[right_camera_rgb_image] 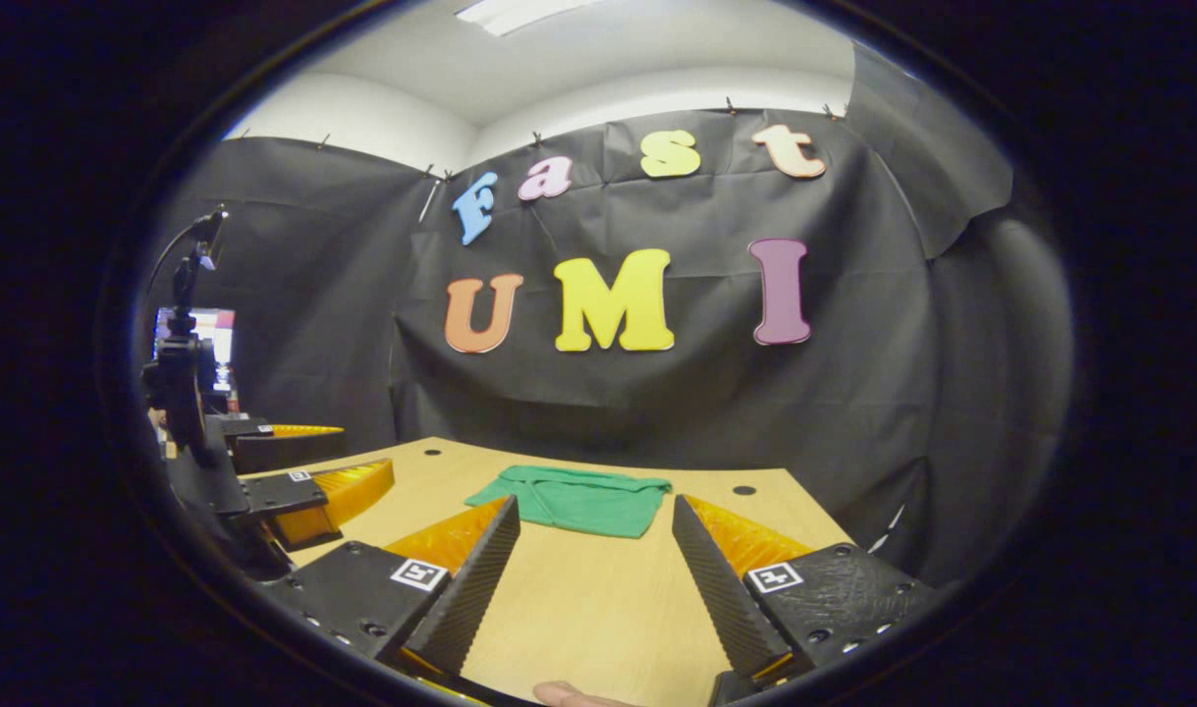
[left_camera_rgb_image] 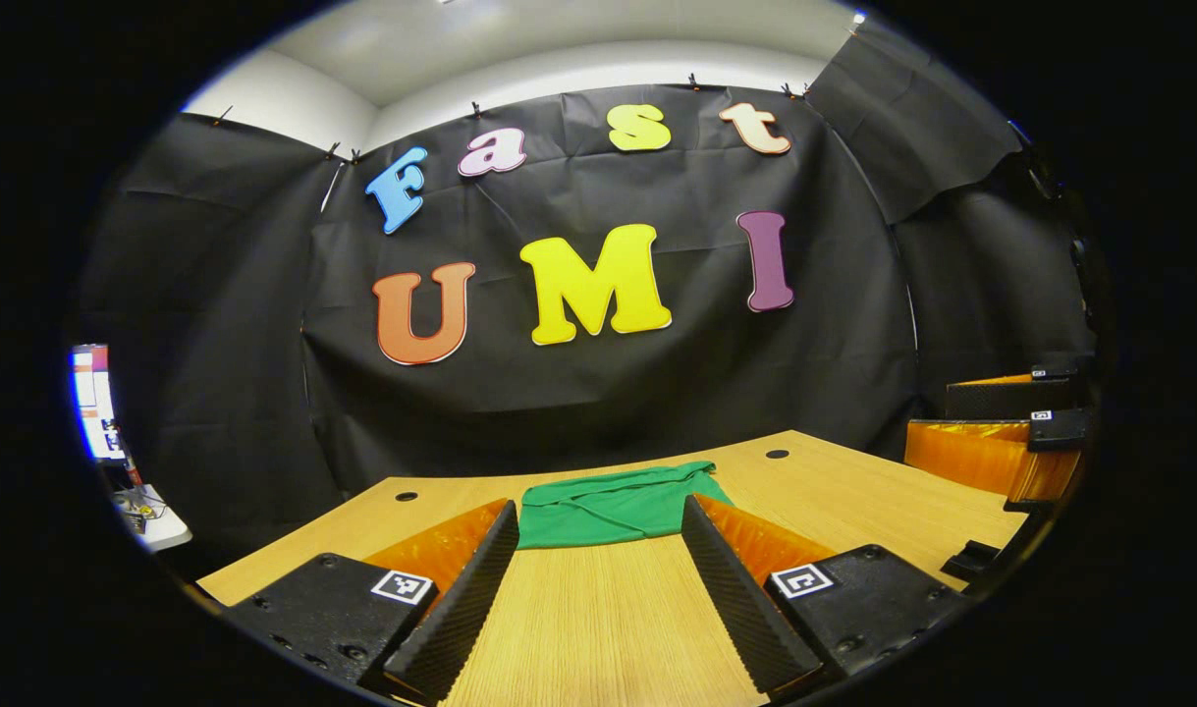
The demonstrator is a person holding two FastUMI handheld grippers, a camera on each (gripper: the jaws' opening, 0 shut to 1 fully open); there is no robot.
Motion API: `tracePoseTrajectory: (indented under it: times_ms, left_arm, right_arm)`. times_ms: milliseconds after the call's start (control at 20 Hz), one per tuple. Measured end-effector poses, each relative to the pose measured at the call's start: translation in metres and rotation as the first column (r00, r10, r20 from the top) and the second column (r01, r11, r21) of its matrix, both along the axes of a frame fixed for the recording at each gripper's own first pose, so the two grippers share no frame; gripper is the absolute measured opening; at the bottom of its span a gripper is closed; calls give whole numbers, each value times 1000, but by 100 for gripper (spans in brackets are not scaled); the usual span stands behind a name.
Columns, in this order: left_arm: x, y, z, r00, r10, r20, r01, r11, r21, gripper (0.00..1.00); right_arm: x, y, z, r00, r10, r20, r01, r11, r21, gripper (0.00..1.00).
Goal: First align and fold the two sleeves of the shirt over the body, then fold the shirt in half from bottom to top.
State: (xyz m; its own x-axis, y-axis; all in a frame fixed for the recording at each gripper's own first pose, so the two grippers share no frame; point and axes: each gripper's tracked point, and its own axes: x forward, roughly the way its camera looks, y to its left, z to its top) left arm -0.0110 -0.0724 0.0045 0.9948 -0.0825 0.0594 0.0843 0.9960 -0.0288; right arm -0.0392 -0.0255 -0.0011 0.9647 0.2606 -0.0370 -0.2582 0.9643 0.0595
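- Shirt (left_camera_rgb_image: 613, 506): green, folded into a compact bundle, lying on my wooden table (left_camera_rgb_image: 598, 628) toward its far edge.
- My left gripper (left_camera_rgb_image: 598, 579) hovers level above the table, fingers spread, grasping nothing.
- My right gripper (right_camera_rgb_image: 593, 579) does likewise, well short of the shirt.

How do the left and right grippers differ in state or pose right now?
Little differs. The left gripper frames the green shirt squarely between its fingers; the right gripper sees the shirt slightly left of centre. Shared: both are open, empty, above the wooden table, short of the shirt.
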Motion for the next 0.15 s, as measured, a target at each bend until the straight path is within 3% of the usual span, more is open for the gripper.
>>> tracePoseTrajectory:
  times_ms: [150]
  left_arm:
    - [1, 1, -1, 1000, 1, -4, -1, 1000, -1, 100]
  right_arm:
    - [4, -4, -4, 1000, -10, -16, 10, 1000, -11, 95]
